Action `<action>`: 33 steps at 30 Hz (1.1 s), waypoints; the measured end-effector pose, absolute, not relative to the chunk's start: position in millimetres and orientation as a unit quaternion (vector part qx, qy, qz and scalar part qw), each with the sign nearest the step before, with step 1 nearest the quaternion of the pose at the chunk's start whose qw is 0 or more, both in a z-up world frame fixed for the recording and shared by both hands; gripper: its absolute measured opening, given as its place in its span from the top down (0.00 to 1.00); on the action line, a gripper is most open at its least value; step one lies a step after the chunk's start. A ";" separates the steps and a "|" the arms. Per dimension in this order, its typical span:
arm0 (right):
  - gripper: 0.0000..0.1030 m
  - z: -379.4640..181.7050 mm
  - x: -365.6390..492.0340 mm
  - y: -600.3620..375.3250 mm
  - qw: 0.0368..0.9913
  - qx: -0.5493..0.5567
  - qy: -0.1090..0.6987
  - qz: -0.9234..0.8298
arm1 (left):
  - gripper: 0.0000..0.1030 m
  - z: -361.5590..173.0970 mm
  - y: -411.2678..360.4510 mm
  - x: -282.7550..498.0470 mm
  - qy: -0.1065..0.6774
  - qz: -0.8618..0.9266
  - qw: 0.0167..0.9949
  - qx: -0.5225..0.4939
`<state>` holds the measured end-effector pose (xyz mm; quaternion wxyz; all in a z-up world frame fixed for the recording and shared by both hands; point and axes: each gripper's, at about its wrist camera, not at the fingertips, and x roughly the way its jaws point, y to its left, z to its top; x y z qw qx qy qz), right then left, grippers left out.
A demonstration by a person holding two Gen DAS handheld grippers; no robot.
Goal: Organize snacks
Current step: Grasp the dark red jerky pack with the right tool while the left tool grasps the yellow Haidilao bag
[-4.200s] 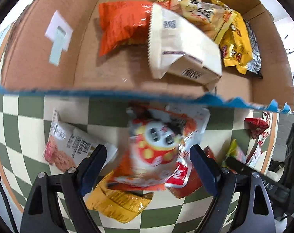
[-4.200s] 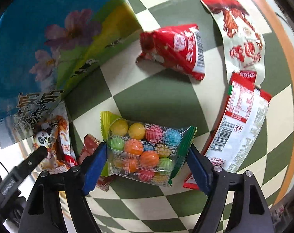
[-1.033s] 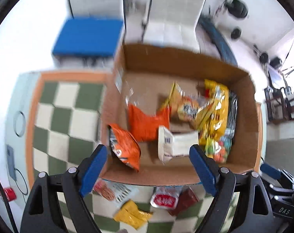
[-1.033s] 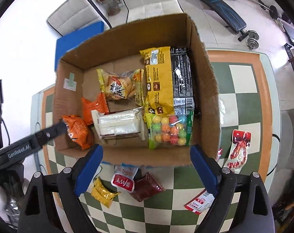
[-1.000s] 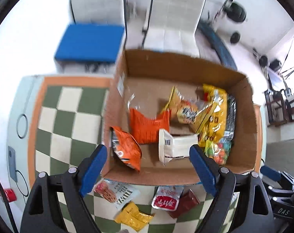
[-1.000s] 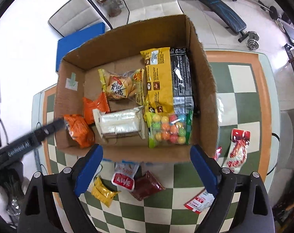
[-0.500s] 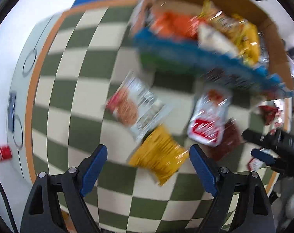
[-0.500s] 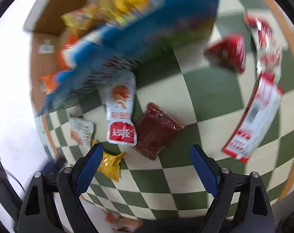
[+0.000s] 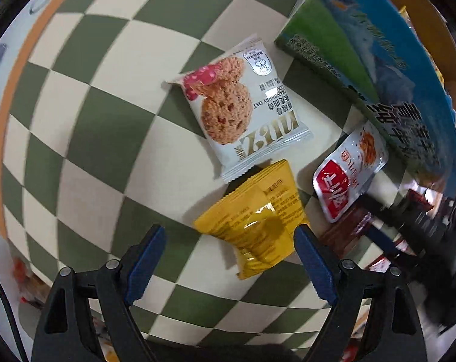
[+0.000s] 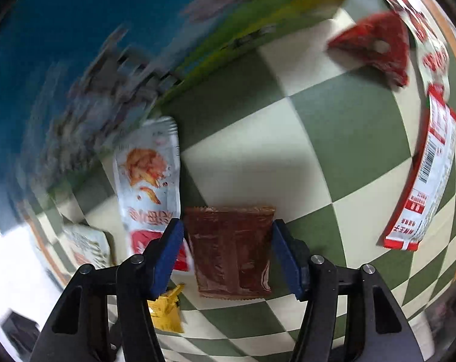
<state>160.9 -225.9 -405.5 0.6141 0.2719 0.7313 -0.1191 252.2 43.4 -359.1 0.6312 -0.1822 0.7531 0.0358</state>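
Between my right gripper's [image 10: 228, 253] closing jaws lies the brown packet [image 10: 232, 249], flat on the checked tablecloth [image 10: 333, 138] near the printed box [image 10: 62, 45]; the pads flank it, and I cannot tell whether they press yet. My left gripper [image 9: 231, 264] is spread wide and holds nothing, and the yellow packet [image 9: 255, 217] lies only partly between its fingers, off toward the right one. The risks as I judge them: the brown packet is thin and slick, so my pads may skid over it or buckle it instead of lifting it. The white-and-red sachet [image 10: 148, 187] sits just beside my right gripper's left finger and could be nipped along with it. My left could pinch only a corner of the yellow one. Hard to make out: blur smears the box wall, and my fingers cover the brown packet's side edges.
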 end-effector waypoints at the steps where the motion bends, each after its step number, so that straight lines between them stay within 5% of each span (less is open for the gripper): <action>1: 0.39 -404.9 161.8 -219.7 0.620 0.246 0.737 -0.109 | 0.16 -362.2 45.0 253.1 0.755 0.033 0.627 -0.191; 7: 0.40 -407.9 147.9 -197.8 0.621 0.125 0.774 -0.029 | 0.16 -380.8 42.6 265.2 0.770 0.019 0.591 -0.242; 14: 0.39 -408.0 127.4 -206.8 0.612 0.136 0.779 -0.017 | 0.16 -406.3 35.2 272.9 0.790 0.039 0.553 -0.262; 33: 0.34 -409.1 84.4 -222.4 0.596 0.173 0.784 -0.021 | 0.17 -403.4 -26.6 250.0 0.797 -0.007 0.604 0.001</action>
